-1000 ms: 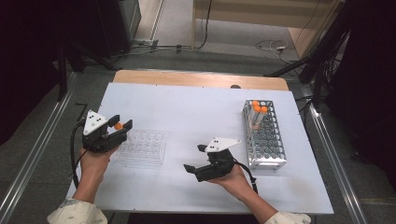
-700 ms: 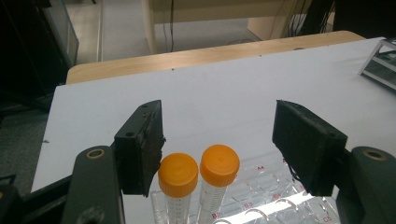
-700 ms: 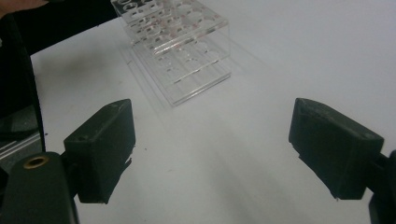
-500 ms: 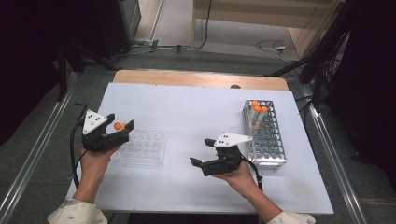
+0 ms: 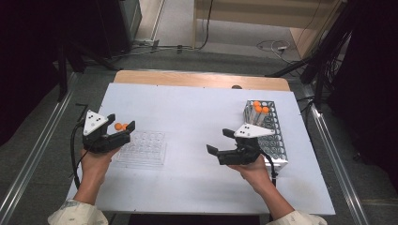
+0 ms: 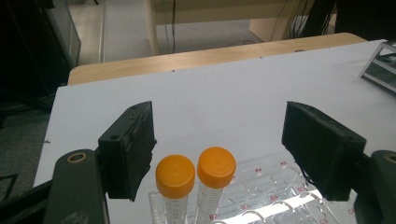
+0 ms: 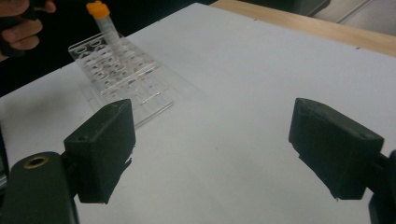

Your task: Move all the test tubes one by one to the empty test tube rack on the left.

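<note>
Since a second ago the right gripper (image 5: 219,142) has drifted from the middle of the white table (image 5: 197,108) toward the metal rack (image 5: 276,136) at the right, while the left gripper (image 5: 123,121) has kept its place at the left end of the clear tray (image 5: 148,149). Its jaws have just been opening, and they now stand wide apart around two orange-capped tubes (image 6: 196,179) without touching either. Both tubes stand upright, side by side, in holes at the tray's left end. The right gripper's jaws are also spread wide and hold nothing, with bare table between them in the right gripper view. More orange-capped tubes (image 5: 259,108) sit in the far end of the metal rack.
</note>
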Demonstrator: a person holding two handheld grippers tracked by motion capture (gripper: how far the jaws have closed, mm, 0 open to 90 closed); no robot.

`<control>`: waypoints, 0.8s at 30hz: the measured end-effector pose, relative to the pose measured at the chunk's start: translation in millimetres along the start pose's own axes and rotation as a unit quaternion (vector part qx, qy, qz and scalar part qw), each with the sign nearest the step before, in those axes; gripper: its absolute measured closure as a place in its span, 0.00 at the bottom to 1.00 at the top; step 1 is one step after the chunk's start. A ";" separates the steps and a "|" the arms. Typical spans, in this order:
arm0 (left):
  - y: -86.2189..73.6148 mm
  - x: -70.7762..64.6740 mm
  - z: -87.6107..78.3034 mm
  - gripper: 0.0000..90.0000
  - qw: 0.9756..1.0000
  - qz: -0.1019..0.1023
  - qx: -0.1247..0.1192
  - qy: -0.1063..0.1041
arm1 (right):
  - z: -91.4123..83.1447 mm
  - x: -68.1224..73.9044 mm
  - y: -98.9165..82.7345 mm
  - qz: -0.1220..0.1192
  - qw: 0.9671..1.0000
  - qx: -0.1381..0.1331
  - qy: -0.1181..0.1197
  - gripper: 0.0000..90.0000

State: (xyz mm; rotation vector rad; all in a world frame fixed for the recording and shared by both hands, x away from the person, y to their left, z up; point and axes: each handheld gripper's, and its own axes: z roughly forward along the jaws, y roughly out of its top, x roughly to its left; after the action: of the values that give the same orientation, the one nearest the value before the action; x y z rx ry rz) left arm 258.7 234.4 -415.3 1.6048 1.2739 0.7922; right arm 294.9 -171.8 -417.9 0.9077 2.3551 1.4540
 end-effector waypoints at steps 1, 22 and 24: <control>0.2 -0.4 -0.2 0.29 1.000 0.001 -0.001 0.000 | -2.7 -2.7 0.9 0.002 1.000 -0.003 -0.006 0.15; 0.8 -11.5 1.9 0.27 1.000 0.009 0.005 -0.017 | -44.9 -65.5 2.9 0.041 0.992 -0.040 -0.116 0.15; 0.7 -11.9 2.2 0.27 1.000 0.011 0.007 -0.017 | -49.7 -74.0 1.1 0.052 0.990 -0.044 -0.126 0.15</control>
State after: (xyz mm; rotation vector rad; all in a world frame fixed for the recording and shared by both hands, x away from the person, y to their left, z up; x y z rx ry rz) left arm 257.8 222.3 -414.9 1.6396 1.2430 0.7666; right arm 328.8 -252.7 -402.1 1.1326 2.0740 1.3776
